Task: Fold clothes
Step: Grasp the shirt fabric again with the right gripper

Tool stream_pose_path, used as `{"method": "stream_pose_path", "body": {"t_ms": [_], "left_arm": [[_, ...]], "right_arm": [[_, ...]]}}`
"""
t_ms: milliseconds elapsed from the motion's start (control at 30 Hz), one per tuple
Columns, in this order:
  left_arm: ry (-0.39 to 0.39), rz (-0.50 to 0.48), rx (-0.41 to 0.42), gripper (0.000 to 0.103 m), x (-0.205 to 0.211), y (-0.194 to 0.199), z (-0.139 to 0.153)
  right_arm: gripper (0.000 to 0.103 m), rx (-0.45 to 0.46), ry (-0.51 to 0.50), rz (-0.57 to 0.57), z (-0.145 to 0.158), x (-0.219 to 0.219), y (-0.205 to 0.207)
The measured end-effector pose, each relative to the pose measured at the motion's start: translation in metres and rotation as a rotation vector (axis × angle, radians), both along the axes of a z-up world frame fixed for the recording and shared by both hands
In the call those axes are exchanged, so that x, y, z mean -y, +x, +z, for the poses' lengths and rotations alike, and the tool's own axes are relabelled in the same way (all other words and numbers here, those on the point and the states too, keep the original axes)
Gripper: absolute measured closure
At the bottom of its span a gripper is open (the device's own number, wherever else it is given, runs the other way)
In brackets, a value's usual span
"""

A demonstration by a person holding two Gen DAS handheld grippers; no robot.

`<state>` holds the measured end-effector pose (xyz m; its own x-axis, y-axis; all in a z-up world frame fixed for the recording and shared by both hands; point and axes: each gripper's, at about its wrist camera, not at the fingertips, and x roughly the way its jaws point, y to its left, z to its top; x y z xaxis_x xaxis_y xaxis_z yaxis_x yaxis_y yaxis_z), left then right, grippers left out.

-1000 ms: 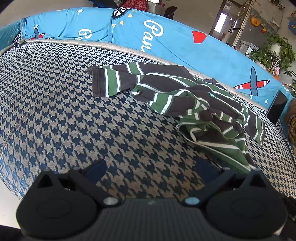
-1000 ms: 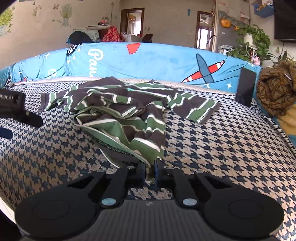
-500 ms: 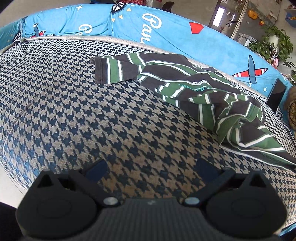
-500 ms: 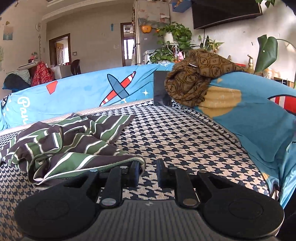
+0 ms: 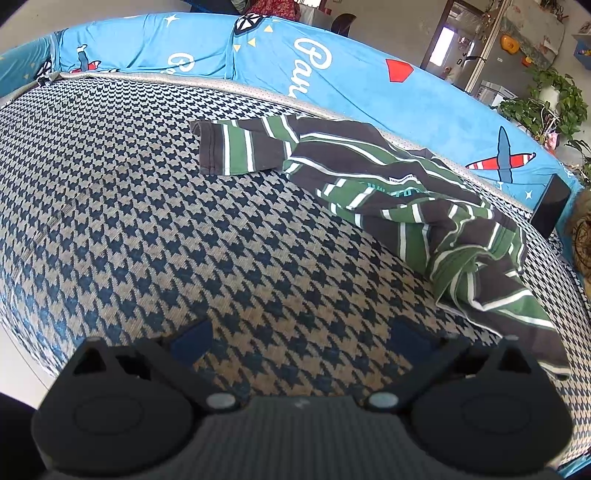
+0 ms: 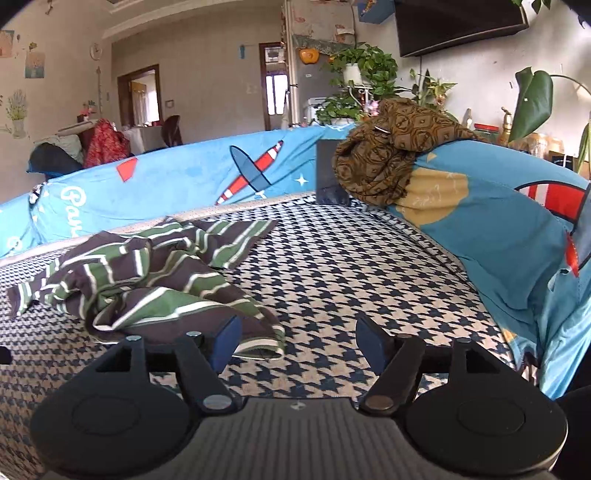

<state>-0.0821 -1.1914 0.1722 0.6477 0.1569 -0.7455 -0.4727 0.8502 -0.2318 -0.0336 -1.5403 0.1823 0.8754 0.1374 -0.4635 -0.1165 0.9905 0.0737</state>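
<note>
Only in the right wrist view: brown scarf (image 6: 388, 155) heaped on the sofa's blue arm, plants (image 6: 364, 70) and a television (image 6: 458, 26) behind. Only in the left: shirt's sleeve (image 5: 236, 149) laid flat toward the backrest. Striped shirt (image 5: 424, 218) crumpled on the houndstooth sofa seat (image 5: 184, 251). Right gripper (image 6: 297, 341) opening, hem just inside its left pad, unpinched. Left gripper (image 5: 301, 341) spread wide, shirt off right.

Both the left gripper (image 5: 301, 341) and the right gripper (image 6: 297, 341) share one build: a ribbed dark grey body, two round black housings, black angled finger arms on silvery pivot screws, and flat blue pads (image 6: 226, 341) at the tips.
</note>
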Motion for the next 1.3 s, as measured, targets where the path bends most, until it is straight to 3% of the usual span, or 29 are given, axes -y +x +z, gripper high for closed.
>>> {"method": "stream_pose_path", "body": {"t_ms": [367, 567, 800, 933, 1133, 1300], "left_arm": [[0.035, -0.02, -0.03, 0.0, 0.002, 0.002, -0.002], [0.031, -0.017, -0.034, 0.0, 0.0, 0.002, -0.003], [0.027, -0.024, -0.043, 0.0, -0.004, 0.004, -0.007], [0.022, -0.027, -0.052, 0.0, -0.008, 0.004, -0.01], [0.009, -0.025, -0.06, 0.0, -0.013, 0.007, -0.013], [0.0, -0.039, -0.063, 0.0, -0.015, 0.008, -0.014]], "right_arm": [[0.033, -0.069, 0.023, 0.318, 0.002, -0.059, 0.02], [0.033, -0.094, 0.064, 0.431, 0.002, -0.083, 0.064], [0.032, -0.123, 0.141, 0.44, -0.009, -0.098, 0.122], [0.032, -0.119, 0.136, 0.468, -0.014, -0.108, 0.149], [0.032, -0.173, 0.156, 0.479, -0.027, -0.12, 0.176], [0.032, -0.224, 0.236, 0.499, -0.034, -0.129, 0.19]]}}
